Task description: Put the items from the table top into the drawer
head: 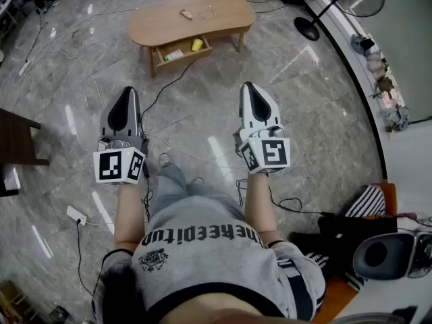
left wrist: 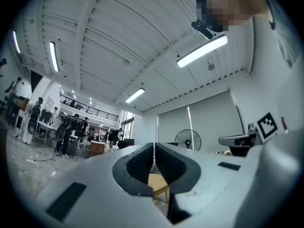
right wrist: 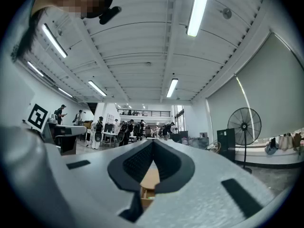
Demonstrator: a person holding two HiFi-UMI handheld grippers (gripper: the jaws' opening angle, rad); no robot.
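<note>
Left gripper: your jaws are pressed together with nothing between them.
Right gripper: likewise closed and empty.
Items: small, on the table, well ahead of you, with the drawer open below.
Trip risk: the floor cable crosses your path.
Reach risk: with closed jaws you would shove an item off the edge.

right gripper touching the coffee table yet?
Apart. The head view shows the right gripper held well short of the coffee table, with open floor between them.
</note>
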